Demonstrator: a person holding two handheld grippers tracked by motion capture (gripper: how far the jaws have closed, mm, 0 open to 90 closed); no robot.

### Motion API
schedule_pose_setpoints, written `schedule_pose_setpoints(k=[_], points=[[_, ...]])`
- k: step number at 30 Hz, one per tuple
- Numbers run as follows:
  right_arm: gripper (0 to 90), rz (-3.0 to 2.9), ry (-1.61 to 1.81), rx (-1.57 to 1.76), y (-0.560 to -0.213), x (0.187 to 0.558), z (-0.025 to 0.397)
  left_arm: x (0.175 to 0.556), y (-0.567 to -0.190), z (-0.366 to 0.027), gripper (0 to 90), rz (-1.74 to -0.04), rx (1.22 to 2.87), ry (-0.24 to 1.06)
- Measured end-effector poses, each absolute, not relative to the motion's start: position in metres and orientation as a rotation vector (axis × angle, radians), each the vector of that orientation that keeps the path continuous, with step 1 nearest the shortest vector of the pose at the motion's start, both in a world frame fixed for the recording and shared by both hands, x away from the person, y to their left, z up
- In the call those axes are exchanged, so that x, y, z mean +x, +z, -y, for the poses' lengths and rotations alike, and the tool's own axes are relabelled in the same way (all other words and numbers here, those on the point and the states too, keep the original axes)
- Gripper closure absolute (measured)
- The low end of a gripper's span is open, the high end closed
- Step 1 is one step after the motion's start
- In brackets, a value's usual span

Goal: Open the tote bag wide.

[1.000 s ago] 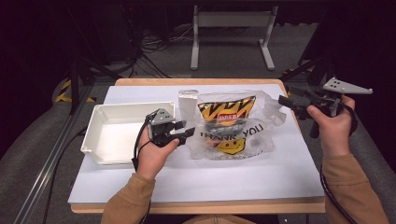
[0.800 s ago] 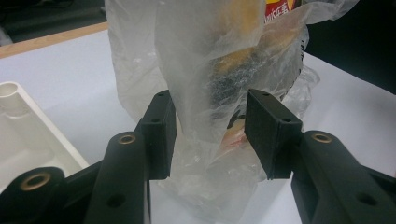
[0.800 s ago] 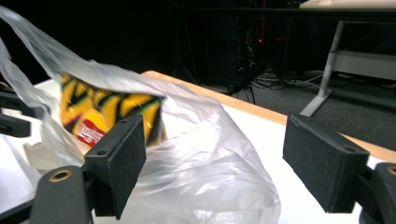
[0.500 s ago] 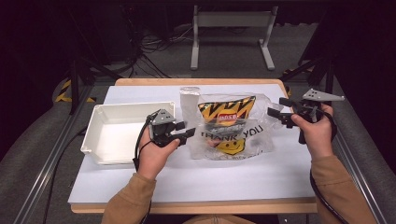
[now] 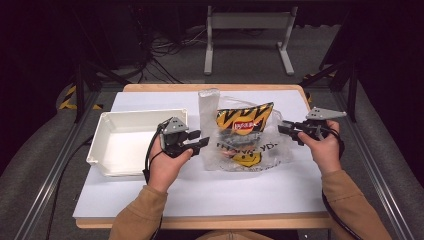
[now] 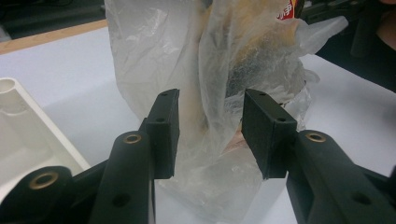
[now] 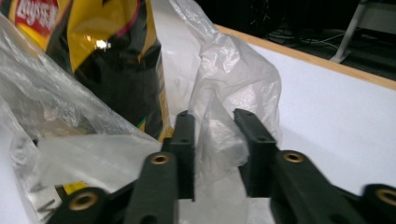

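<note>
Lying mid-frame on white table point(image 5: 200, 200): clear plastic bag point(image 5: 280, 147) w/ yellow-black chip bag point(image 5: 245, 120) inside. Left gripper point(image 5: 200, 142) jaws wide apart, bag film between — no grip. Right gripper point(image 5: 285, 129) part-open around bag's crumpled edge, not clamped. White tray point(image 5: 105, 145) at left.

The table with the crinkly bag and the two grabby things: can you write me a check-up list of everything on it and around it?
Surface: table under a white sheet, wooden edge showing.
Job's things: clear plastic bag with a smiley print, holding a yellow-black chip bag; empty white tray to its left.
Clutter: nothing seen.
Grippers: left gripper open, bag's plastic between its fingers; right gripper open around the bag's handle.
Cables: black lead from each gripper; tangle on the floor behind.
Surroundings: dark room, white frame behind.
</note>
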State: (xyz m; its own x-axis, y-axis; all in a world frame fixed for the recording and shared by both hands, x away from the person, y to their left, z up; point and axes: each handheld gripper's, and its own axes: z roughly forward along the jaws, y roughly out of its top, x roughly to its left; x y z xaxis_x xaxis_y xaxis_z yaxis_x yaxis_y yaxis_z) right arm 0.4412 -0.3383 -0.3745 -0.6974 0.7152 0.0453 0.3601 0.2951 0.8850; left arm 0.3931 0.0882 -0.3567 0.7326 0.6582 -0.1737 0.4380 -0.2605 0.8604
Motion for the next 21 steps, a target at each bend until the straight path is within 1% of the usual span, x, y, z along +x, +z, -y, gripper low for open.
schedule_pose_setpoints(k=[3,7,16,21], points=[[77.5,-2.234,1.331,0.961,-0.381,0.443,0.335,0.393,-0.357,-0.088,56.6,-0.845,1.900,0.271],[78.1,-2.257,1.300,0.964,-0.390,0.445,0.331,0.393,-0.357,-0.088,56.2,-0.836,1.902,0.279],[76.1,-2.302,1.254,0.993,-0.413,0.448,0.324,0.393,-0.357,-0.088,55.4,-0.836,1.902,0.278],[72.9,-2.330,1.216,1.013,-0.428,0.449,0.321,0.392,-0.357,-0.087,54.7,-0.843,1.897,0.277]])
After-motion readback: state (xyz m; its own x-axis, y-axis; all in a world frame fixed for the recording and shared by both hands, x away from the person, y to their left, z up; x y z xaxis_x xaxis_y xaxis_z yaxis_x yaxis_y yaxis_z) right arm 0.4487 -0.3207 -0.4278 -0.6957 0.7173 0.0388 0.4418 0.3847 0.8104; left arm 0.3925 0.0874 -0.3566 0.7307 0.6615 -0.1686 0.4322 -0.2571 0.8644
